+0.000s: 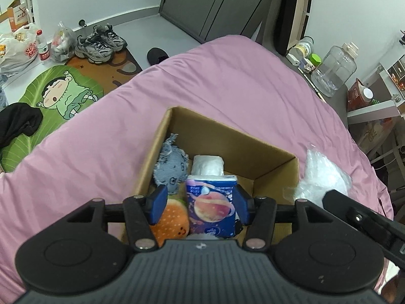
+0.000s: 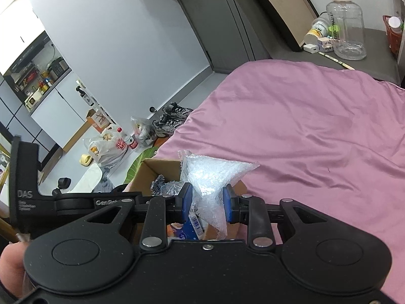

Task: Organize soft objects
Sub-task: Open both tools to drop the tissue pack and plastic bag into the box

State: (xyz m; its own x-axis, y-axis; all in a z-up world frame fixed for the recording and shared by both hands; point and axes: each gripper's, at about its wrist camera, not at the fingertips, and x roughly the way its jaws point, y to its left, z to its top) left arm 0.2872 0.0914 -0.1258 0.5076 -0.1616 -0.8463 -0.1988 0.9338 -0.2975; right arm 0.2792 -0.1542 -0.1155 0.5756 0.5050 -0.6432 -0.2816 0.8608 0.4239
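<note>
Over bed (image 1: 227,88): jaws clamping bubble wrap (image 2: 207,179)

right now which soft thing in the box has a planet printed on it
The blue tissue pack, standing between the left tool's open pads. The denim piece, white roll and orange burger plush have no planet.

A pink-sheeted bed (image 1: 227,96) carries an open cardboard box (image 1: 276,179), well in from its edges
</note>
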